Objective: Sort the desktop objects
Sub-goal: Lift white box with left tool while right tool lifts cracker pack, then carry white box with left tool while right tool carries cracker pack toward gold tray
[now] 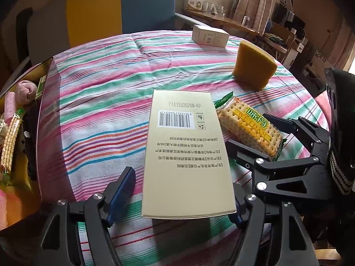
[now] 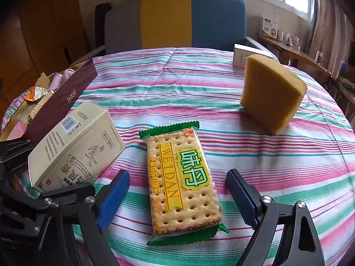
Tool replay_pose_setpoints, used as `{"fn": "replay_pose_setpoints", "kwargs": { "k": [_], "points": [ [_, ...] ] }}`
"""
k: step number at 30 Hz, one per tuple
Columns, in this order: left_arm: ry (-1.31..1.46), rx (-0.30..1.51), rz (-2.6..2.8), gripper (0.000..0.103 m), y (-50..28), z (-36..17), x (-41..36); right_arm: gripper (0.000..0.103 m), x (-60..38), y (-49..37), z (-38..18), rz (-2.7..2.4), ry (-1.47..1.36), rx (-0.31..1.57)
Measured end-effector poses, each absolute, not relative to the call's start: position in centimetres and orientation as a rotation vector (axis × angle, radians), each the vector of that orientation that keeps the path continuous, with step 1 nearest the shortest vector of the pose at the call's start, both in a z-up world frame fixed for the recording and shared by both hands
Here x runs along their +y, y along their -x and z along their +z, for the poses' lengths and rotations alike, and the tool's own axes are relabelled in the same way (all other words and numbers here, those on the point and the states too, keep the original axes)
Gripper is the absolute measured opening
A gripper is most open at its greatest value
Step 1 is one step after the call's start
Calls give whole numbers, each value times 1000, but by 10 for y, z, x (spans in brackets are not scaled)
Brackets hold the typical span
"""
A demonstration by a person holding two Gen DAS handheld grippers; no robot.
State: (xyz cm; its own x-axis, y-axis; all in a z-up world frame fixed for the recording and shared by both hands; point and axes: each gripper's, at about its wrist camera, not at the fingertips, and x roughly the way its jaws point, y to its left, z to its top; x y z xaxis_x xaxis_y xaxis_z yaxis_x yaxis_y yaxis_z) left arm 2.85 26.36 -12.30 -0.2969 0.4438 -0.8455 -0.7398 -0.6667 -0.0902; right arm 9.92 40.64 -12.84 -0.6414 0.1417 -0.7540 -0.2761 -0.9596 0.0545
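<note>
Two grippers over a striped tablecloth

Left gripper straddles a smooth beige carton, its ribbed blue pads spread wide of the cardboard; right gripper gapes around a glossy cracker packet lying flat; a porous yellow sponge wedge stands upright beyond.

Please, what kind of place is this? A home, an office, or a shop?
Most likely a room in a home. A round table under a striped cloth holds the items, a colourful armchair stands behind it, and curtains hang by a window.
</note>
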Motion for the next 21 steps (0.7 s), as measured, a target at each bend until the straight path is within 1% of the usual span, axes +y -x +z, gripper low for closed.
{"fn": "replay_pose_setpoints", "kwargs": {
  "k": [2,6,9,11,13,16,17,21],
  "points": [
    [1172,436,2021,75,-30,-123,265,89,406,-100,-128,2639,1193,240],
    [1189,419,2040,74,-29,-121,262,86,405,-103,-125,2630,1198,246],
    [1206,369,2050,73,-24,-117,258,77,405,-109,-123,2621,1193,254],
    [1200,374,2047,68,-24,-116,259,64,407,-113,-122,2606,1182,263],
    [1194,380,2044,64,-24,-115,259,58,409,-116,-121,2595,1175,274],
    [1183,397,2037,58,-28,-115,260,55,408,-117,-119,2589,1178,269],
    [1178,400,2033,52,-30,-115,260,54,407,-118,-119,2587,1180,265],
    [1158,392,2038,51,-34,-111,257,50,404,-121,-117,2586,1185,259]
  ]
}}
